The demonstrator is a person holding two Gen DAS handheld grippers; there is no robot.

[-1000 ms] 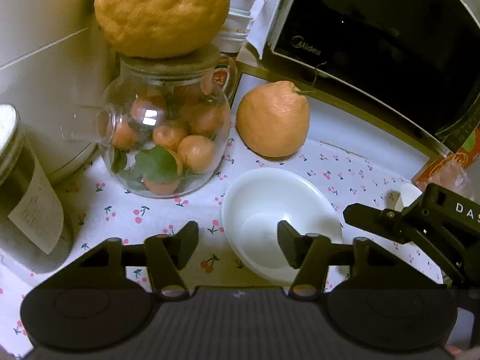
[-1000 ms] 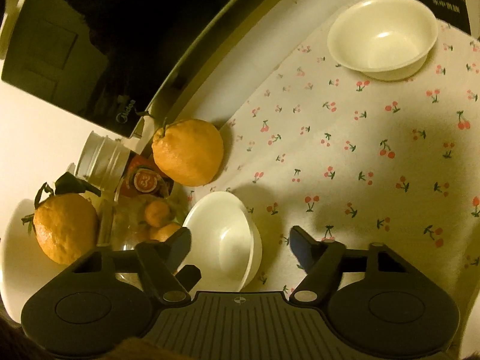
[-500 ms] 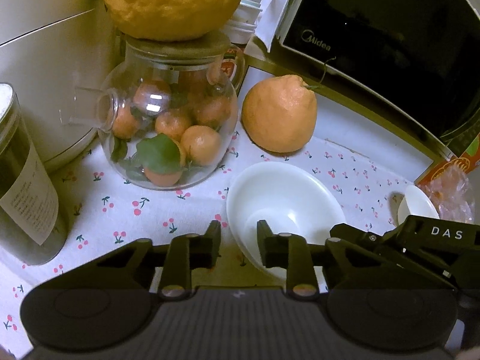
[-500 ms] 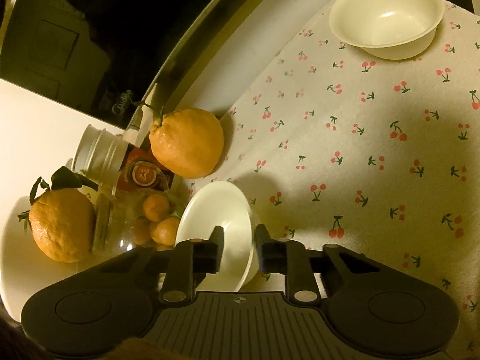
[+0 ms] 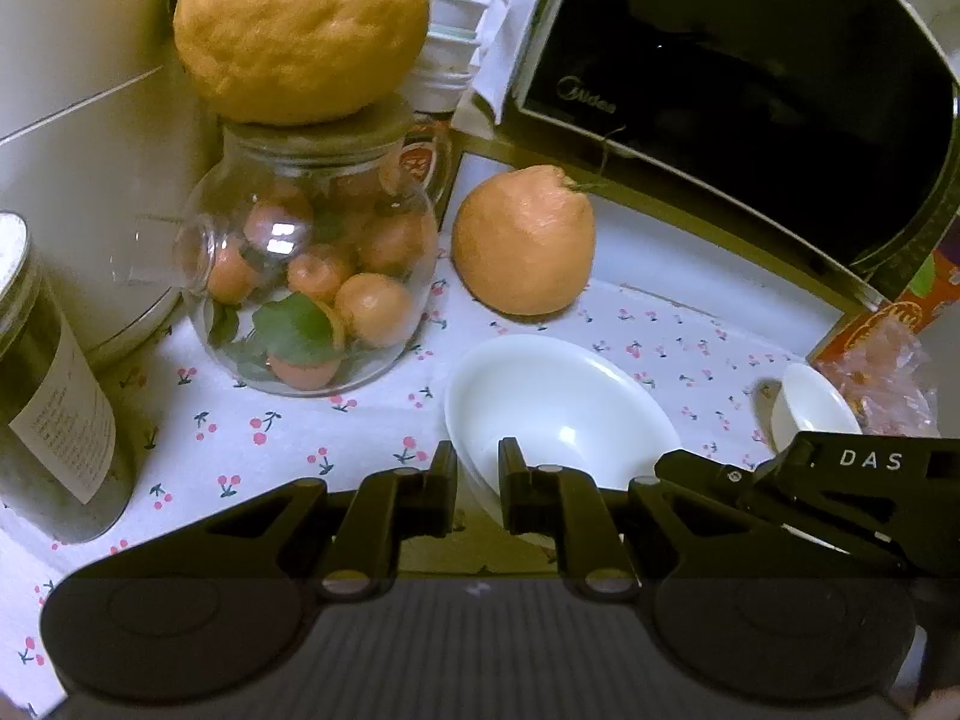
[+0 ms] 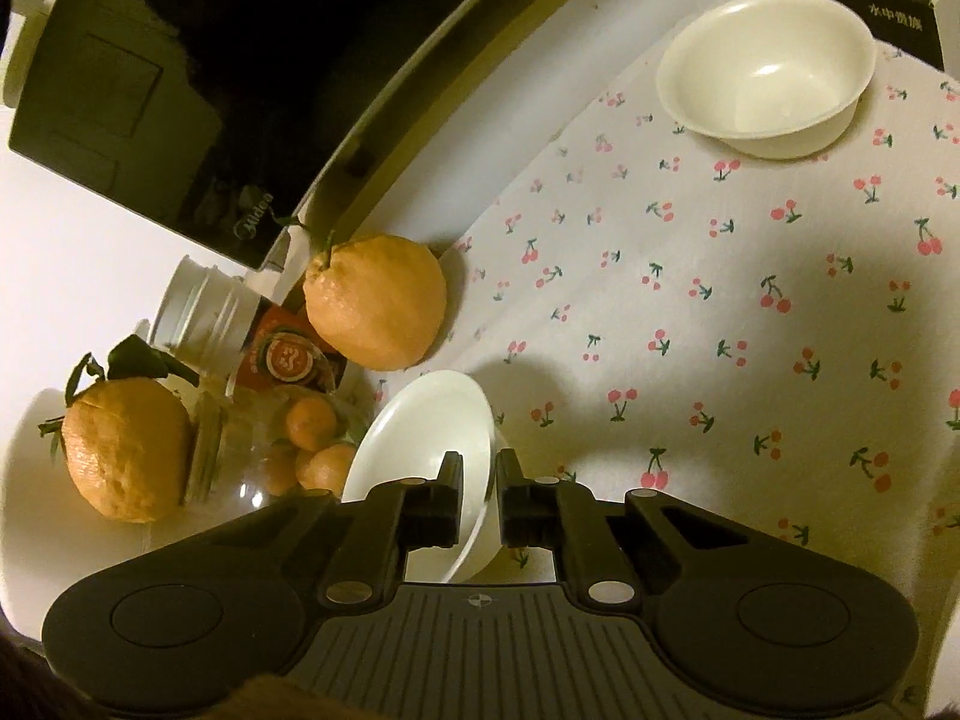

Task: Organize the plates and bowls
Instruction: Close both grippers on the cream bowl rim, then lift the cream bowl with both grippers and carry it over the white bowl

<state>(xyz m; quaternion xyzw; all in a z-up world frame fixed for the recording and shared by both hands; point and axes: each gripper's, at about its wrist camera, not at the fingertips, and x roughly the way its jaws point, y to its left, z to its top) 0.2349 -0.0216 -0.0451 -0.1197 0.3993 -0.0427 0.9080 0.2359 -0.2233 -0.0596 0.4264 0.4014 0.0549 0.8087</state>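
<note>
Bowl (image 5: pixel 558 402) pinched at near rim by left gripper (image 5: pixel 478 474), right gripper (image 6: pixel 478 480) clamped on right rim. Step: grasp. Next: level lift, carry right to far bowl (image 6: pixel 765 69), nest.

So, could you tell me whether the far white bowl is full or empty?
Empty: the far white bowl shows only its bare glossy inside.

You see a glossy white bowl (image 5: pixel 564 402), a clear glass jar (image 5: pixel 312 276), a matt printed cloth (image 6: pixel 720 312), and rough-skinned oranges (image 5: pixel 525 240).

Black claw (image 5: pixel 478 489), ribbed grey base, silver screws
</note>
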